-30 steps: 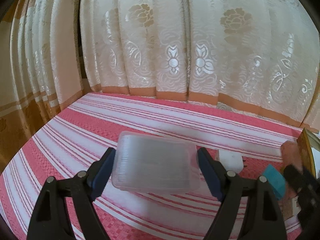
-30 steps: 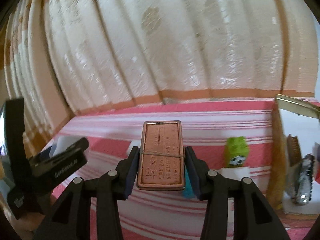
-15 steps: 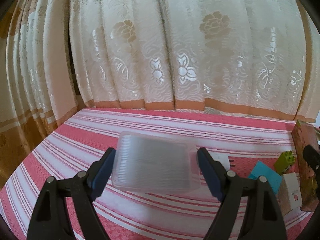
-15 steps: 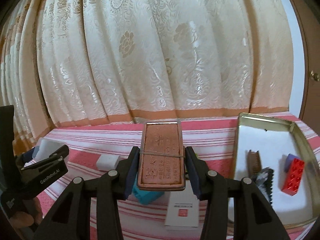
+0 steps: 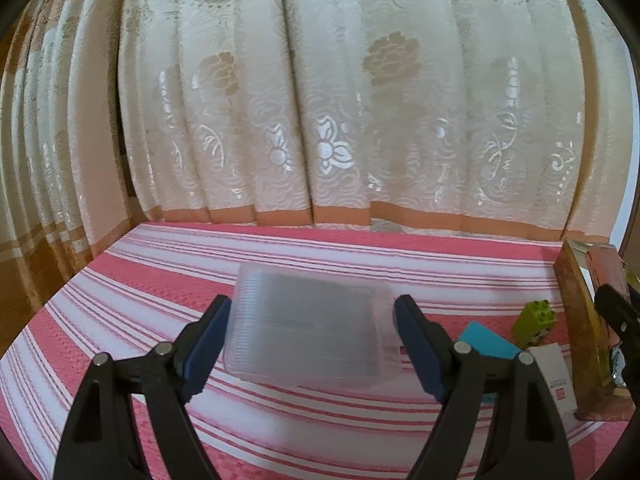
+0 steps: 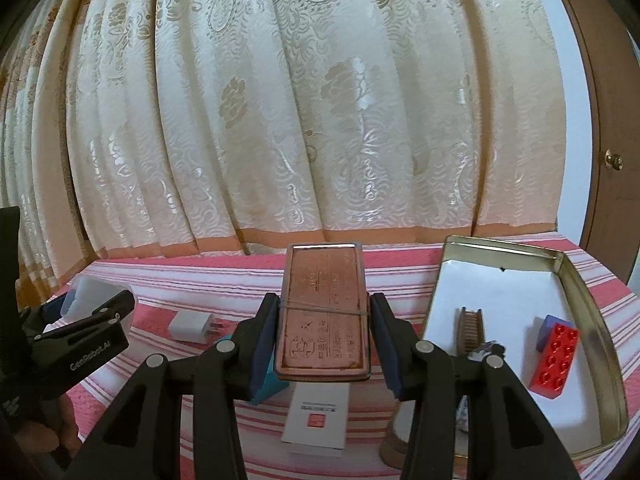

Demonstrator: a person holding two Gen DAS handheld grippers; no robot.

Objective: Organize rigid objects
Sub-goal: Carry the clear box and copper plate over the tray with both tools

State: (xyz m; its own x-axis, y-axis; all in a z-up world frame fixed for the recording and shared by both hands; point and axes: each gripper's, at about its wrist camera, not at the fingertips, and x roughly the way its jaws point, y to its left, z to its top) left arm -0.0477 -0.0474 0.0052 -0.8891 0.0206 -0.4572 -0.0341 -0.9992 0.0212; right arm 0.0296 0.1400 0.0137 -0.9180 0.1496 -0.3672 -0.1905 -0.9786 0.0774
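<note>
My left gripper (image 5: 312, 320) is shut on a translucent ribbed plastic box (image 5: 308, 336), held flat above the pink striped tablecloth (image 5: 160, 280). My right gripper (image 6: 324, 328) is shut on a flat copper-brown tin (image 6: 324, 304) with a rubber band around it, held lengthwise between the blue pads. A gold tray (image 6: 592, 308) with a white lining lies to the right of the tin. It holds a red brick (image 6: 554, 356), a purple block (image 6: 549, 330) and a brown comb (image 6: 472, 326). The left gripper (image 6: 80, 344) shows at the left edge of the right wrist view.
On the cloth lie a teal block (image 5: 486, 342), a green brick (image 5: 536, 318), a white card box (image 6: 316, 416) and a white charger plug (image 6: 188, 326). A cream patterned curtain (image 5: 320, 100) hangs behind the table. A brown door (image 6: 608, 120) stands at the right.
Both views have swung right. The gold tray has come fully into the right wrist view, and the green brick and teal block have come into the left one. Both grips are unchanged.
</note>
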